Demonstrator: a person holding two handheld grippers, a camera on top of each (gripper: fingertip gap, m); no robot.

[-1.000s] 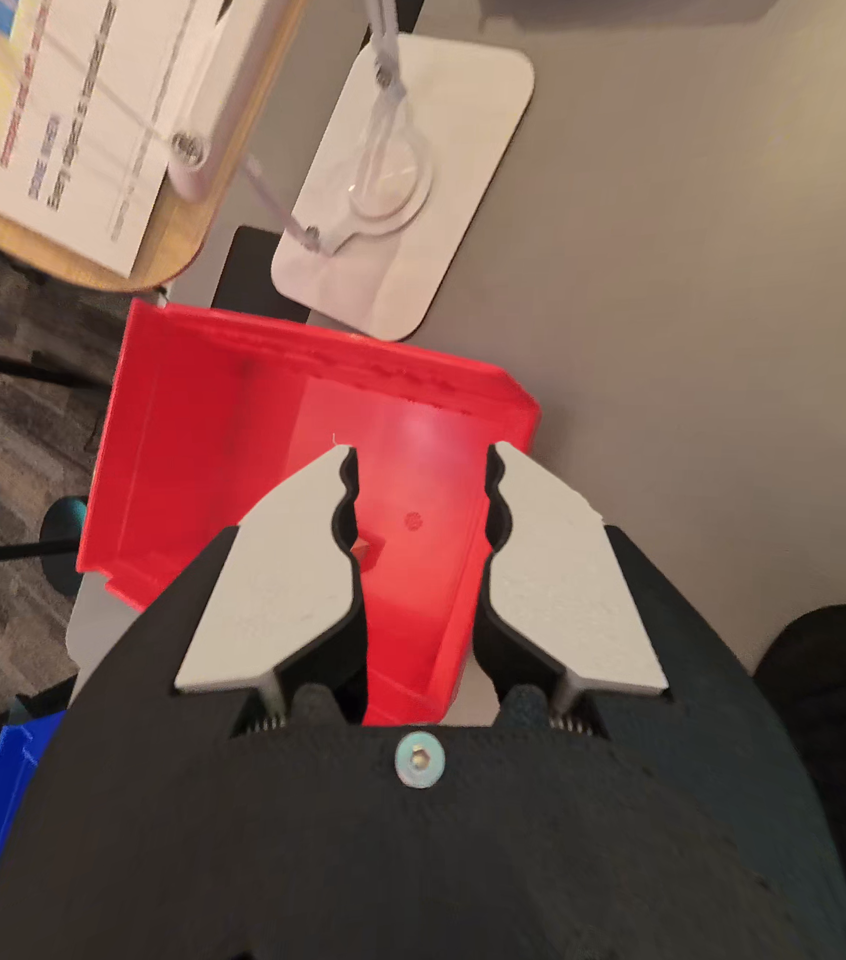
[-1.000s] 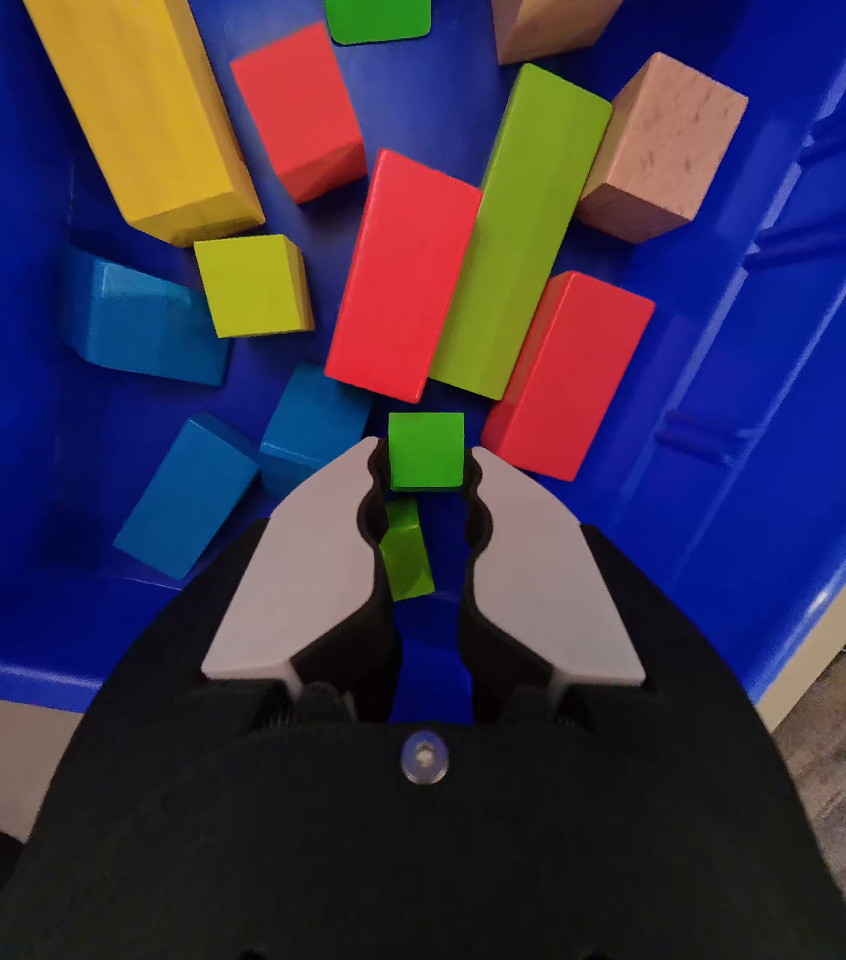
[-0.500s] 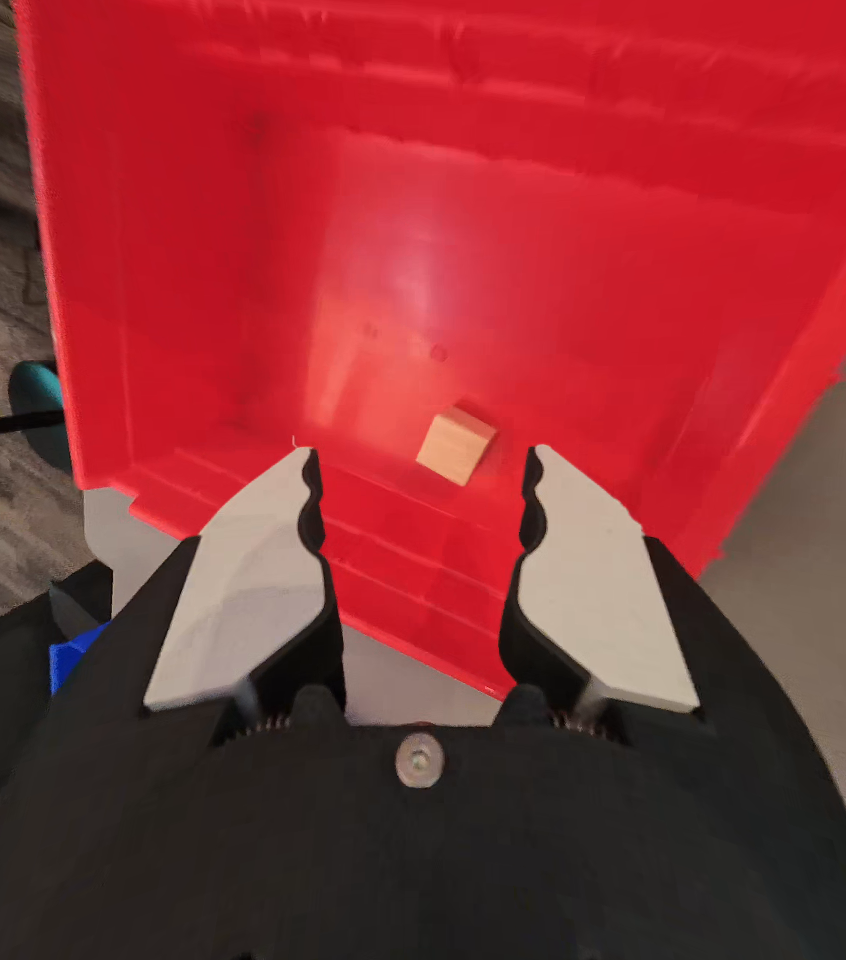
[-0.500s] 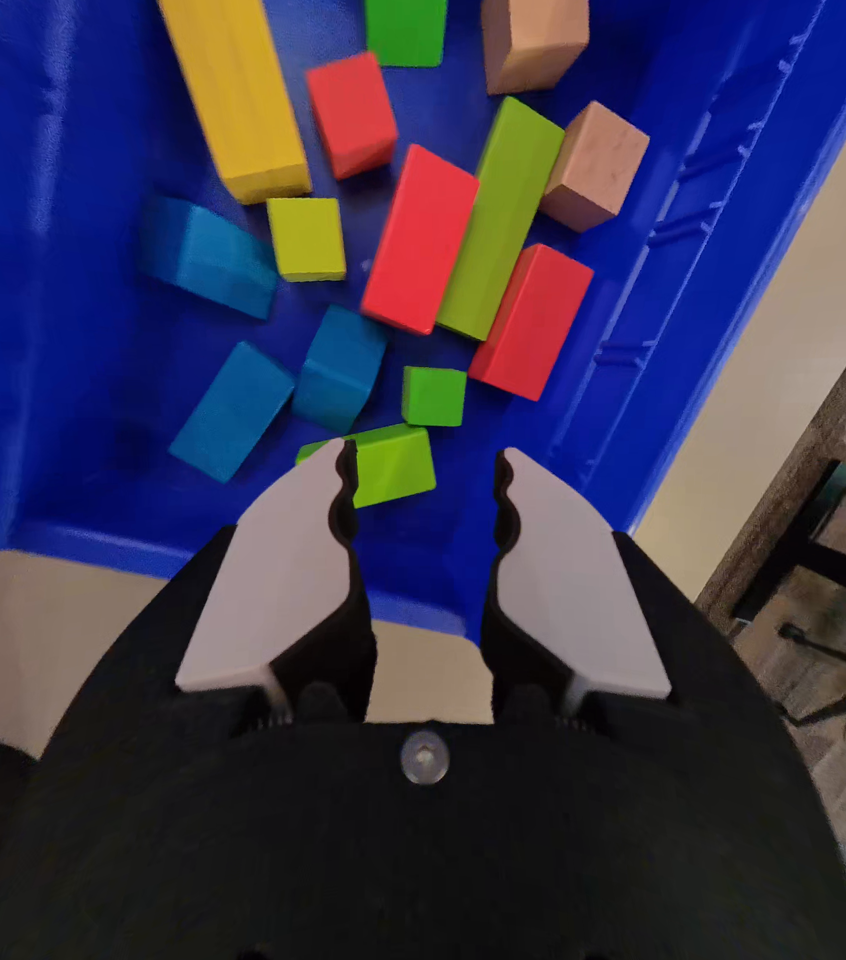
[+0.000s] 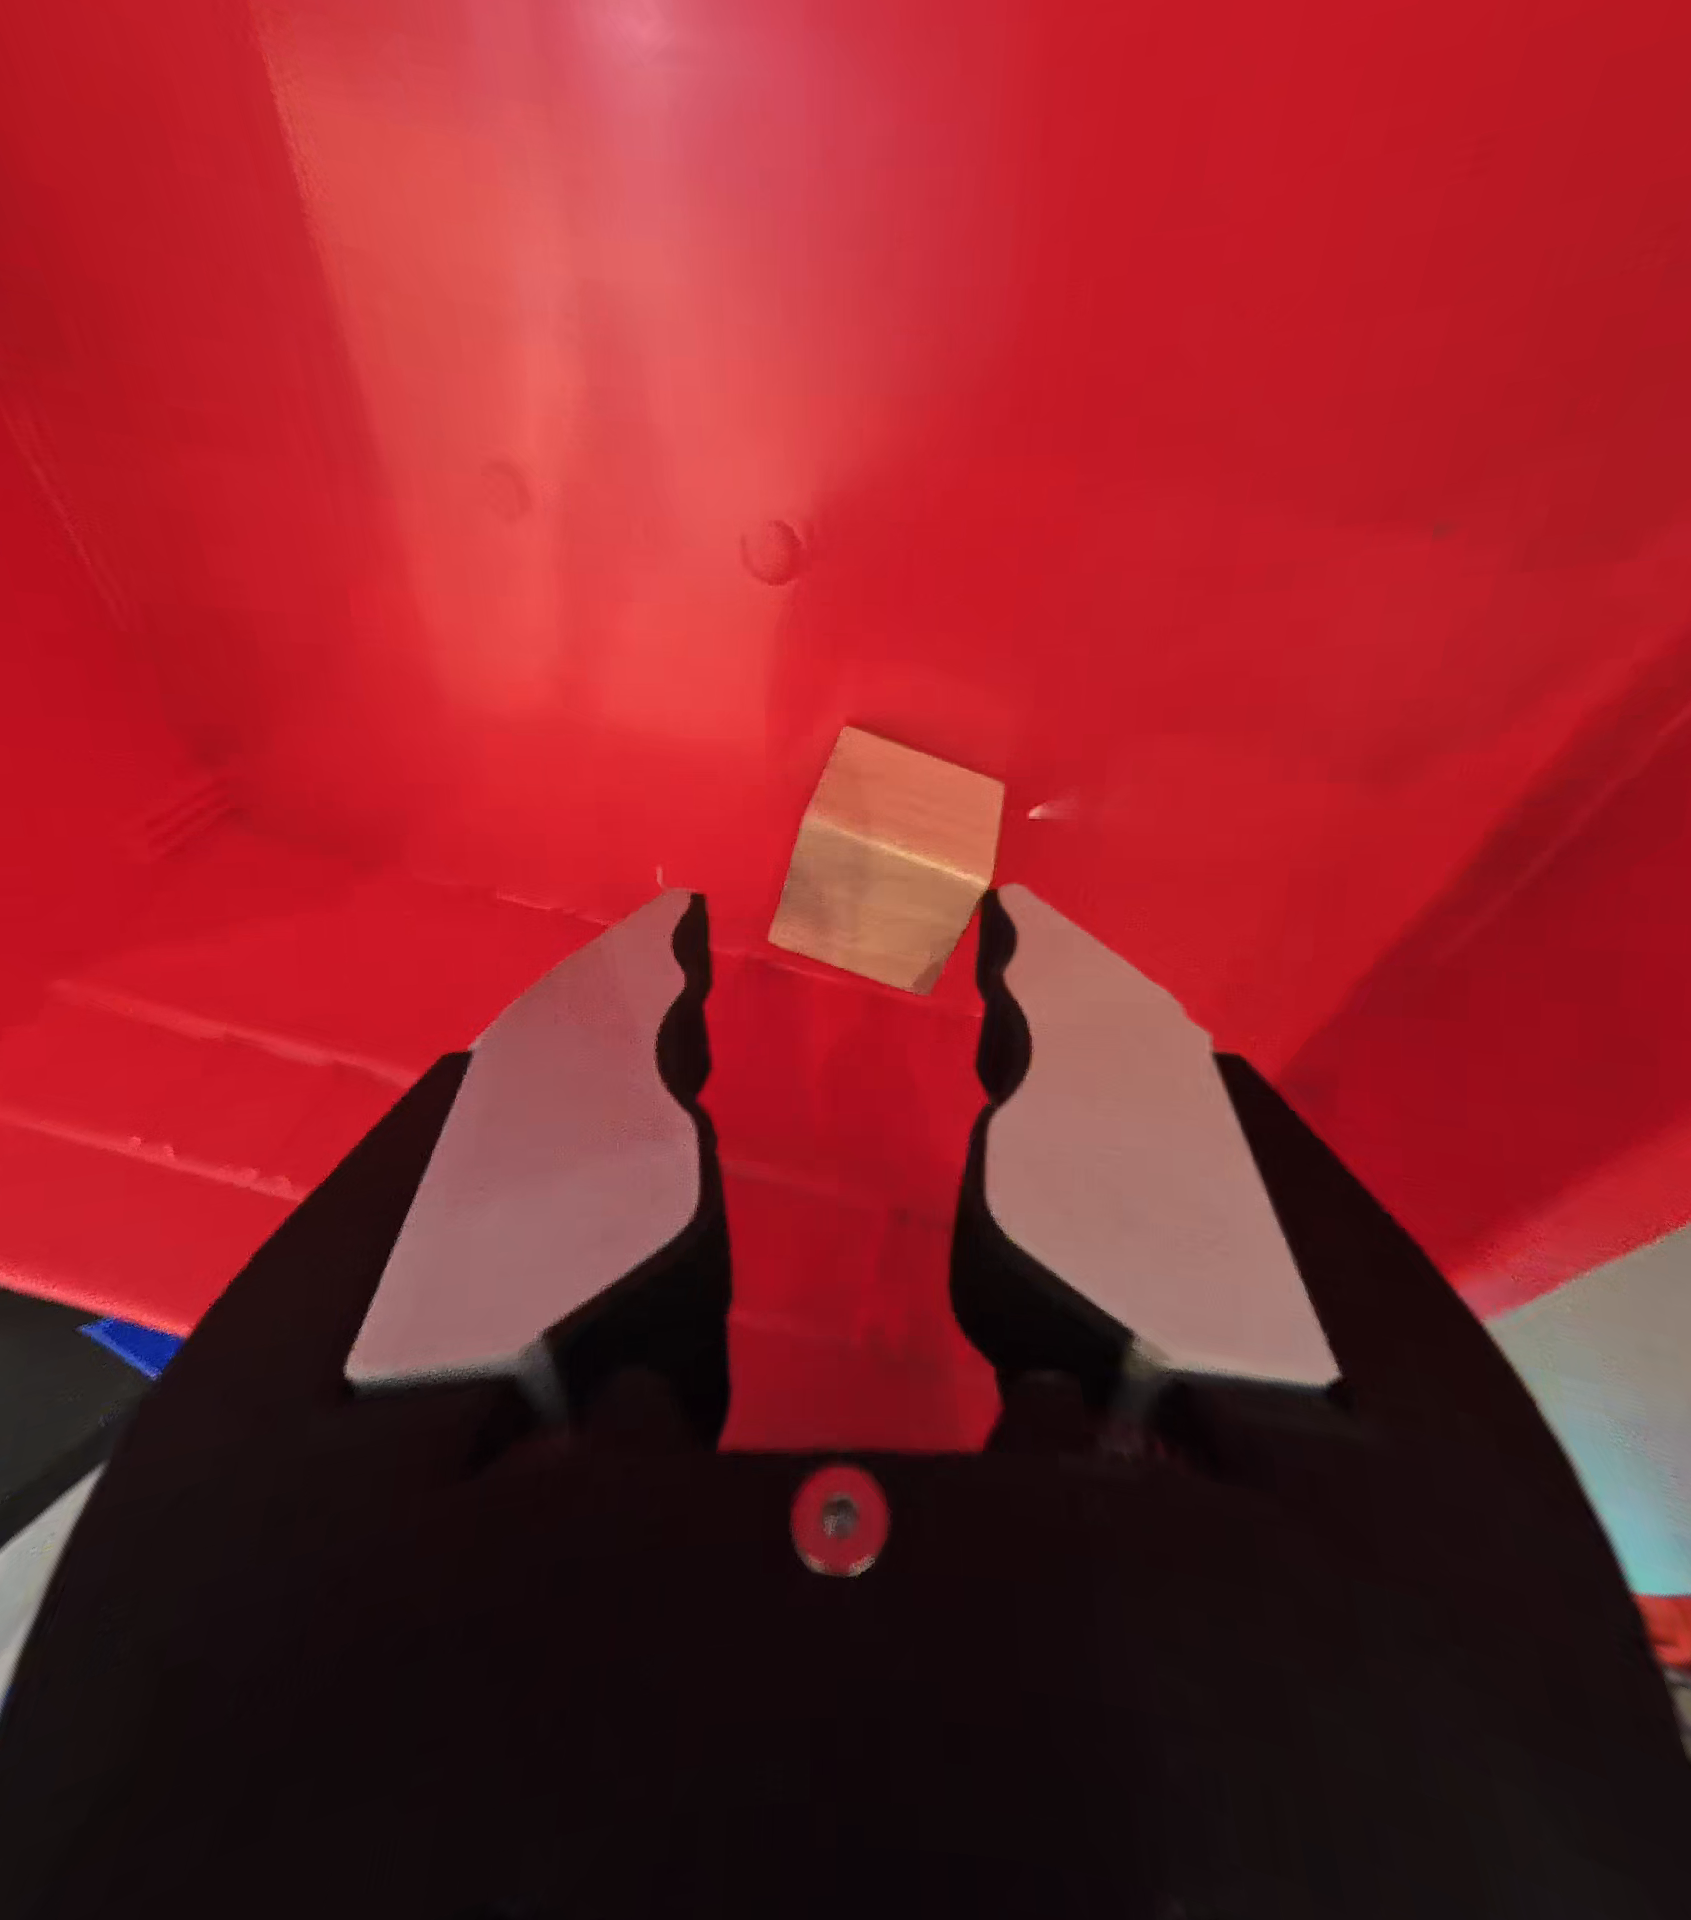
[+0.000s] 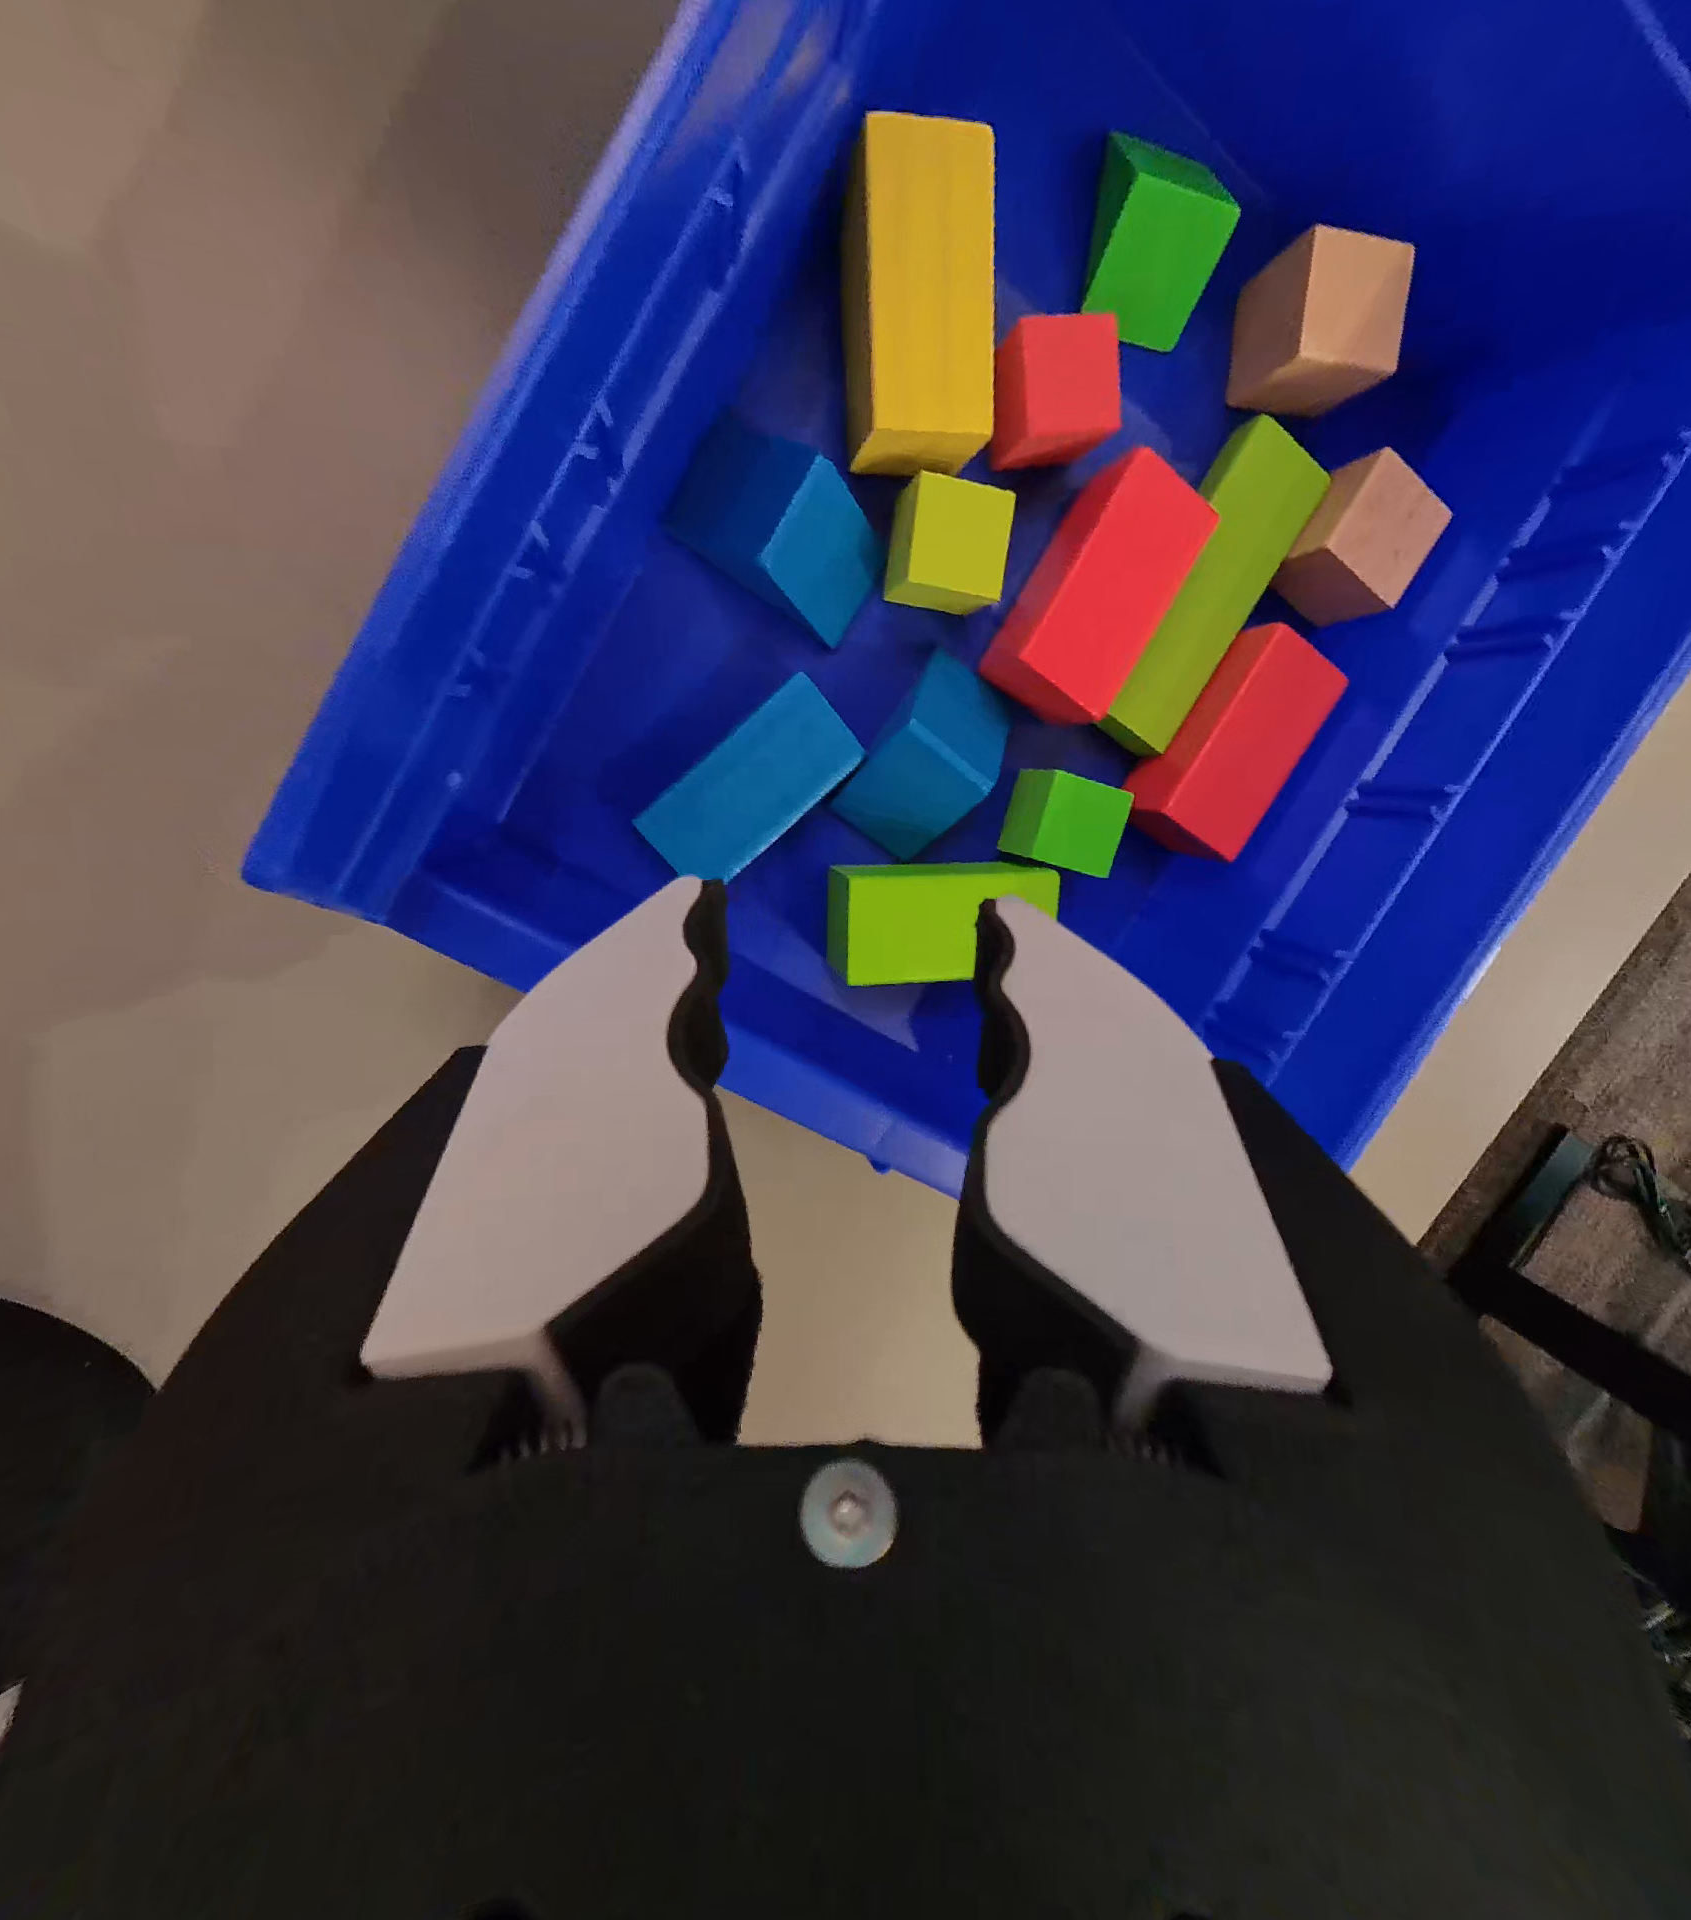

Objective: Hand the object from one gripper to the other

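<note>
Basically nothing is handed over yet. Largest first: the red bin (image 5: 1236,416) fills the left wrist view, the blue bin (image 6: 529,623) sits on the pale table (image 6: 145,416) in the right wrist view. The blue bin holds a jumble of blocks: yellow bar (image 6: 919,291) toward its far end, red block (image 6: 1101,582) and long green block (image 6: 1225,582) mid-floor, a lime block (image 6: 908,925) by the near wall. The red bin holds only one small wooden cube (image 5: 888,862), on its floor by the near wall.

Left gripper (image 5: 839,914) has its fingers apart, nothing clamped; the cube lies just beyond the tips, closer to the right finger (image 5: 1111,1122), contact hard to tell. Right gripper (image 6: 839,914) also spread and empty, above the blue bin's near edge; its right fingertip overlaps the lime block in view only.

Judgement: the pickup is still to come, likely the cube, then the pass and release.

Hidden: the red bin's rim is mostly cut off and blurred, neither gripper shows in the other's view, and the table edges are out of frame.
</note>
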